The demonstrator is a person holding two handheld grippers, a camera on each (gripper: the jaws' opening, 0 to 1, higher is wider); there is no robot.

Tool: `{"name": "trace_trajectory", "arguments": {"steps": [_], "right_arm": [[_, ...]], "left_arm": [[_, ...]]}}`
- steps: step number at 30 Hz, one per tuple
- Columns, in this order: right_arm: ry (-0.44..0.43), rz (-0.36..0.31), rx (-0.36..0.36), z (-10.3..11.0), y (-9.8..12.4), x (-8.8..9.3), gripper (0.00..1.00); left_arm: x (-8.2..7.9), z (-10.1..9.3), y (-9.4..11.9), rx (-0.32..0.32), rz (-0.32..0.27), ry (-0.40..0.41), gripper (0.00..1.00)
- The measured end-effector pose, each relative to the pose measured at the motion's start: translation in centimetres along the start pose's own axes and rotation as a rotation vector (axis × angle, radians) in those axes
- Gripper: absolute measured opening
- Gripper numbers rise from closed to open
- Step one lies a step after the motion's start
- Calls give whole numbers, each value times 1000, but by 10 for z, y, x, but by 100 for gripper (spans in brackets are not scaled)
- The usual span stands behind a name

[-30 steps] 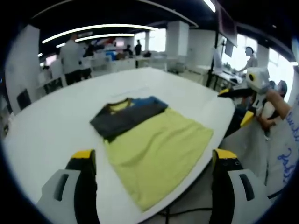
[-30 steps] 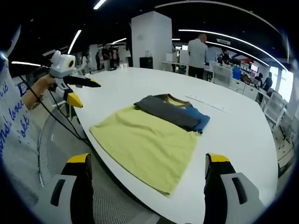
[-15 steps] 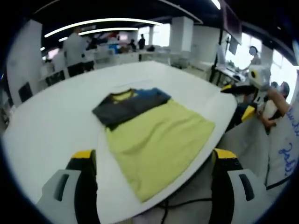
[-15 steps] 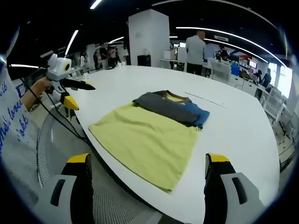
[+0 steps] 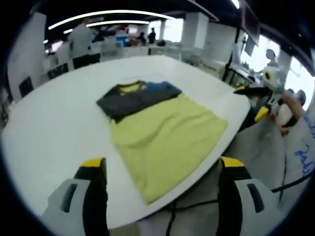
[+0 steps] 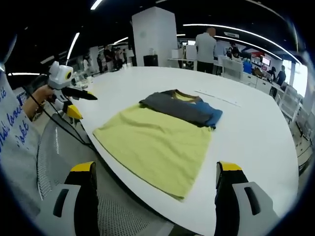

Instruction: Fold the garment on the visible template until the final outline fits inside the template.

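While both grippers hang off the near side of the table [image 5: 44, 128], the garment [image 5: 165, 137] lies flat on it, partly folded: a yellow-green body with the grey and blue top part doubled over at the far end. Its near hem sits right along the table's curved edge, pretty much flush with it, in the left gripper view and the right gripper view alike.

Left gripper [image 5: 160, 196] has its jaws spread wide with nothing between them, and it's off the table, short of the hem. Right gripper [image 6: 152, 196] is the same deal, jaws wide apart and empty, also below the table edge. You can spot the left gripper [image 6: 66, 91] in the right gripper view too, held in a hand [image 6: 37, 96] well off to the side of the garment [image 6: 157, 142], past the table [image 6: 256, 137] edge.

Loads of bare white table surrounds the shirt on the far side and both flanks. People [image 6: 205, 46] and desks sit way back in the room.
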State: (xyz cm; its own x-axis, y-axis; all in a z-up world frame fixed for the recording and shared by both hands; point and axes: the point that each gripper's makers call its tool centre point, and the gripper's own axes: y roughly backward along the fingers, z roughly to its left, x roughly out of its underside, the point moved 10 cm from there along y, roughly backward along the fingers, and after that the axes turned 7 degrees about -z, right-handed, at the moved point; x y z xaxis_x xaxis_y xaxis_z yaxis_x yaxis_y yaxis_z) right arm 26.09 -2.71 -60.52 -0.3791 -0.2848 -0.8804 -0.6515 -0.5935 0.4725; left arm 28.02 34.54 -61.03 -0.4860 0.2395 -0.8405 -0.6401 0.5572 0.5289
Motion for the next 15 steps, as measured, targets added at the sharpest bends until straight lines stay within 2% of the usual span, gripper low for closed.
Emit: {"name": "trace_trajectory", "arguments": {"steps": [8,11,13,15], "right_arm": [[-1,16,-10,-3,-3,3,97],[-19,23,-8,-5,-5,4,95],[-18,28,-7,-6,-7,6,94],[-13,40,-1,-7,-8,8,92]], "left_arm": [[1,2,-2,4,8,8,75],[4,4,-4,0,28,16,73],[8,5,-5,5,71,26,70],[10,6,-7,5,76,29,67]]}}
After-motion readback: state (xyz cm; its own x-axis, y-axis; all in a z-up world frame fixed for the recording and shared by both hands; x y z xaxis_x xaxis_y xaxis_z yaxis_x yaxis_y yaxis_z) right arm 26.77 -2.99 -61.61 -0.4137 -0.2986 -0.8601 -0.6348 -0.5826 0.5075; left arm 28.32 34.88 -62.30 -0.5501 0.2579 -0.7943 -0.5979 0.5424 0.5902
